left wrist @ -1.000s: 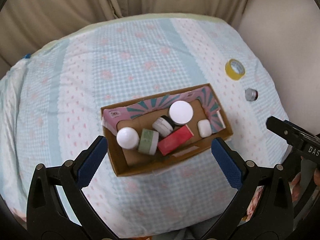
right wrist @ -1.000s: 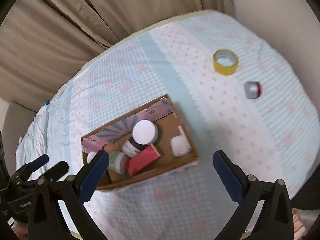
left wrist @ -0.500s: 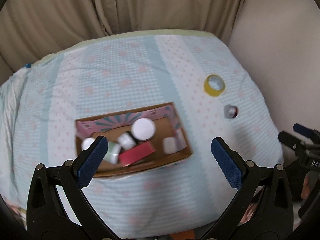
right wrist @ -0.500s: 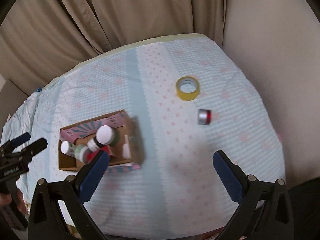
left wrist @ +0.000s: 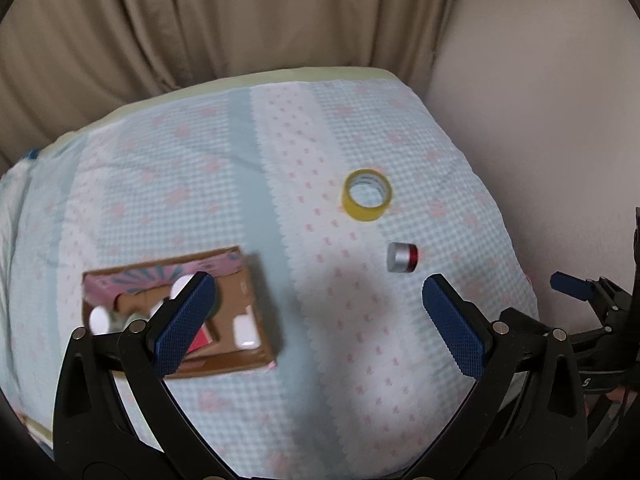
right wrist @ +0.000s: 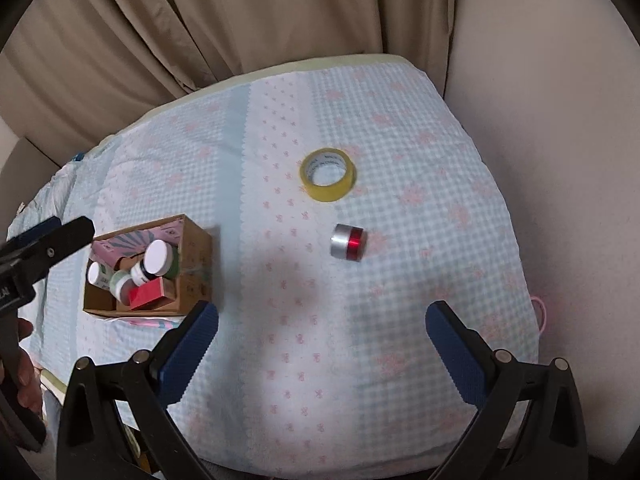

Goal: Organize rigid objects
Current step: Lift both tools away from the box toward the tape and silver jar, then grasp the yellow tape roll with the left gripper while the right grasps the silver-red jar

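A cardboard box (left wrist: 256,320) (right wrist: 196,264) sits at the left of the bed and holds several jars, a red box (right wrist: 146,295) and a white item (left wrist: 245,330). A yellow tape roll (left wrist: 367,195) (right wrist: 328,175) and a silver and red jar (left wrist: 402,257) (right wrist: 348,242) lie loose to its right. My left gripper (left wrist: 320,320) is open and empty above the bed. My right gripper (right wrist: 320,344) is open and empty, nearer than the silver jar.
The bed carries a blue checked cover with pink flowers (right wrist: 400,300). Beige curtains (right wrist: 240,20) hang behind it and a plain wall (right wrist: 560,120) stands at the right. The other gripper shows at each view's edge (left wrist: 580,292) (right wrist: 44,244).
Both views have swung right: the box has shifted to the left of frame, and the tape roll and silver jar have come toward the middle. Both grippers stay open.
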`<action>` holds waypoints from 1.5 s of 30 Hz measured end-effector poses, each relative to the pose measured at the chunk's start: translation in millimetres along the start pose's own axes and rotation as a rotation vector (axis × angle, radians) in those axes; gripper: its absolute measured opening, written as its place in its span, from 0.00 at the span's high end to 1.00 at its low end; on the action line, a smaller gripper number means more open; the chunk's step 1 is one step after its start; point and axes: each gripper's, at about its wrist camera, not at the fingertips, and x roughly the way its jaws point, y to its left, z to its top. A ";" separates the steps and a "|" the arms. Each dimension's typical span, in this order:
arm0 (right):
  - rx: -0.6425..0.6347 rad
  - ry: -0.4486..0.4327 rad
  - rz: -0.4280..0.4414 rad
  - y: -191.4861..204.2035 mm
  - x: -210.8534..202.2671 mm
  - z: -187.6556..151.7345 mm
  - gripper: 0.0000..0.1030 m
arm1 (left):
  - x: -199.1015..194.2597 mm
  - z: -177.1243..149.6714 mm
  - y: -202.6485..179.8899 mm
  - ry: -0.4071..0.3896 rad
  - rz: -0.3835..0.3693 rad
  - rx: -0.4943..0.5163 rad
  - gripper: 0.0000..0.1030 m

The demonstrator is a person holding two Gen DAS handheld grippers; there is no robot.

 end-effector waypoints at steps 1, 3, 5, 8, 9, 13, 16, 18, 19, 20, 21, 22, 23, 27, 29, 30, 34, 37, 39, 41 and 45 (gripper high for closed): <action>0.000 0.001 -0.002 -3.4 3.8 1.8 0.00 | 4.9 3.4 -2.1 0.007 -0.005 0.006 0.00; 0.016 0.003 -0.005 -10.3 10.9 5.4 0.00 | 19.9 13.3 -7.4 0.024 -0.021 0.018 0.00; 0.053 0.003 -0.003 -17.6 16.5 9.7 0.00 | 36.9 24.6 -11.5 0.040 -0.045 0.028 0.00; 0.072 0.023 -0.013 -22.4 28.7 16.9 0.00 | 67.1 40.0 -19.3 0.075 -0.076 0.049 0.00; 0.071 0.028 -0.019 -22.6 32.0 19.0 0.00 | 78.6 44.2 -22.6 0.089 -0.085 0.062 0.00; 0.073 0.045 -0.030 -24.5 54.2 26.5 0.00 | 134.8 56.7 -36.2 0.141 -0.118 0.127 0.00; 0.084 0.067 -0.024 -27.0 84.2 29.9 0.00 | 181.6 62.2 -43.5 0.185 -0.145 0.168 0.00; 0.097 0.074 -0.022 -29.3 106.0 31.3 0.00 | 212.5 64.7 -47.6 0.203 -0.150 0.195 0.00; 0.103 0.074 -0.026 -30.3 118.7 32.1 0.02 | 227.3 65.3 -49.7 0.208 -0.155 0.207 0.00; 0.107 0.072 -0.032 -30.8 128.0 32.1 0.05 | 247.4 66.1 -52.9 0.218 -0.161 0.223 0.00; 0.110 0.070 -0.038 -31.6 136.6 32.7 0.06 | 258.3 65.3 -54.6 0.222 -0.162 0.233 0.00; 0.113 0.067 -0.046 -32.5 145.7 34.0 0.07 | 272.9 65.1 -56.9 0.227 -0.164 0.245 0.00; 0.119 0.062 -0.053 -33.2 155.8 34.6 0.07 | 289.3 64.6 -59.1 0.233 -0.167 0.254 0.00; 0.149 0.052 -0.069 -34.2 198.3 33.7 0.09 | 336.3 60.6 -60.6 0.261 -0.205 0.245 0.00; 0.152 0.067 -0.075 -31.6 221.8 32.9 0.21 | 351.9 58.6 -60.3 0.248 -0.210 0.254 0.00; 0.151 0.073 -0.078 -30.3 233.6 32.3 0.24 | 355.9 58.2 -60.2 0.243 -0.208 0.259 0.00; 0.161 0.063 -0.102 -28.4 257.7 31.7 0.30 | 375.5 60.8 -63.6 0.223 -0.196 0.277 0.00; 0.178 0.044 -0.124 -31.1 264.4 33.4 0.37 | 385.7 65.9 -69.4 0.206 -0.181 0.300 0.00; 0.183 0.039 -0.131 -32.4 267.1 35.4 0.43 | 389.1 67.7 -74.3 0.189 -0.162 0.328 0.01; 0.187 0.040 -0.130 -34.4 269.2 37.8 0.52 | 391.0 68.3 -79.7 0.181 -0.150 0.362 0.06; 0.172 0.047 -0.124 -31.8 269.3 42.2 0.61 | 391.0 68.7 -82.4 0.176 -0.138 0.372 0.07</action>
